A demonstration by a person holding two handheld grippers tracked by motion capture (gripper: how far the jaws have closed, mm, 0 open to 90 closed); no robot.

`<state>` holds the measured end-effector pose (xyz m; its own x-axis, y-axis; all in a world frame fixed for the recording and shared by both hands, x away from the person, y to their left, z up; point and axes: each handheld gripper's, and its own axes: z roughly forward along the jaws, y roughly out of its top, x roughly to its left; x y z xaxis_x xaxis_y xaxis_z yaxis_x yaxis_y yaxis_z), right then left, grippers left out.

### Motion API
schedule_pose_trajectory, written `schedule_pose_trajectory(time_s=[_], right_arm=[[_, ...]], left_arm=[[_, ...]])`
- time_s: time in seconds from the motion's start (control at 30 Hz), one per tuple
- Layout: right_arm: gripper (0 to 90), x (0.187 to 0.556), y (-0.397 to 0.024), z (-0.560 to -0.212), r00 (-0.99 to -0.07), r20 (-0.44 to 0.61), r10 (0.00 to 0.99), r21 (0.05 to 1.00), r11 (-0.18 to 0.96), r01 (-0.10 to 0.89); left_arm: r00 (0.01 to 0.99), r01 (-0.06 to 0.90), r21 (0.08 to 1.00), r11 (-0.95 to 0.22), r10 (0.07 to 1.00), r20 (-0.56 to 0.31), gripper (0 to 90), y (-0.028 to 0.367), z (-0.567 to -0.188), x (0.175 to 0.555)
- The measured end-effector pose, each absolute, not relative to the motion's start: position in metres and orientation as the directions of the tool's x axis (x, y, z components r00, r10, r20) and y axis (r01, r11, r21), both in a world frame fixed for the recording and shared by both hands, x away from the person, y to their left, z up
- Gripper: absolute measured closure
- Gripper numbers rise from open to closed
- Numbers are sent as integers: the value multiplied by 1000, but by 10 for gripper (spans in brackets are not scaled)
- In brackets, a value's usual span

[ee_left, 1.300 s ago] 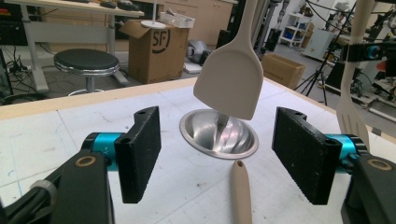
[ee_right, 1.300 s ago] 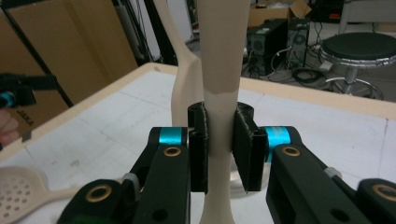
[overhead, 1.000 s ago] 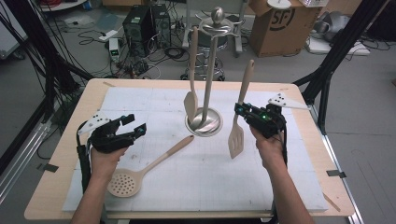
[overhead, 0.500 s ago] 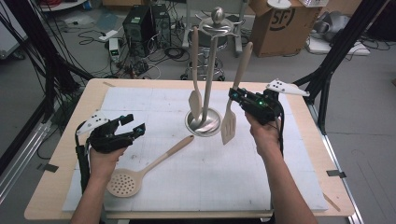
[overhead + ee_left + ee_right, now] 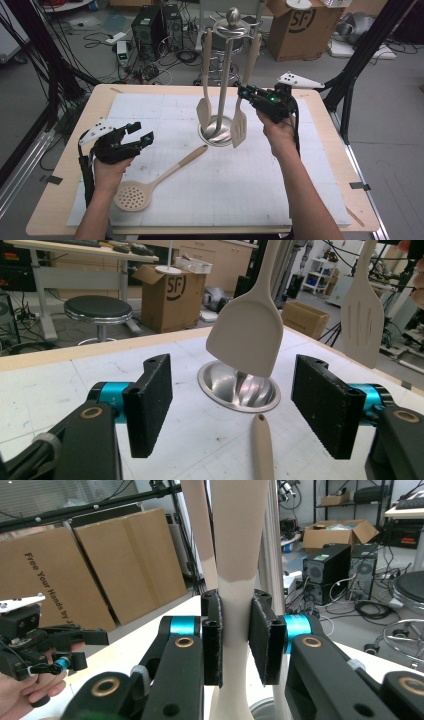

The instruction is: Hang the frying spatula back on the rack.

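White mat on the table, centre frame: beige slotted spatula (image 5: 239, 125) is pinched upright by the right gripper (image 5: 248, 93), just right of the steel rack (image 5: 223, 75); left gripper (image 5: 142, 134) is spread, empty.

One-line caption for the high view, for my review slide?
Right gripper holds a slotted turner by the utensil stand; left gripper, jaws open, rests near a skimmer.

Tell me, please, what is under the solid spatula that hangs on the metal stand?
Under the solid spatula is the stand's round metal base, a shiny dish on the white mat. The spatula's blade covers the foot of the stand's pole, so that joint cannot be seen.
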<state>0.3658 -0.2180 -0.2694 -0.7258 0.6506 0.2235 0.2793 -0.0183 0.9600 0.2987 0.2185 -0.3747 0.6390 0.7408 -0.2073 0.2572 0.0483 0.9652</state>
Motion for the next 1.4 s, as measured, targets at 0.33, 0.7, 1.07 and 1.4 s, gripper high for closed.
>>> schedule_pose_trajectory(time_s=[0.33, 0.7, 1.07, 1.4], right_arm=[[776, 371, -221, -271, -718, 239, 654, 953, -15, 303], [776, 379, -216, -265, -731, 232, 641, 948, 18, 317], [773, 383, -210, -271, -724, 231, 650, 936, 54, 347], [604, 383, -217, -269, -679, 266, 684, 937, -19, 348]], left_arm=[[639, 256, 965, 49, 741, -207, 332, 220, -374, 298], [639, 257, 965, 50, 741, -208, 332, 220, -374, 298], [637, 251, 967, 54, 742, -207, 332, 222, -373, 297], [640, 249, 967, 53, 741, -205, 332, 221, -372, 296]])
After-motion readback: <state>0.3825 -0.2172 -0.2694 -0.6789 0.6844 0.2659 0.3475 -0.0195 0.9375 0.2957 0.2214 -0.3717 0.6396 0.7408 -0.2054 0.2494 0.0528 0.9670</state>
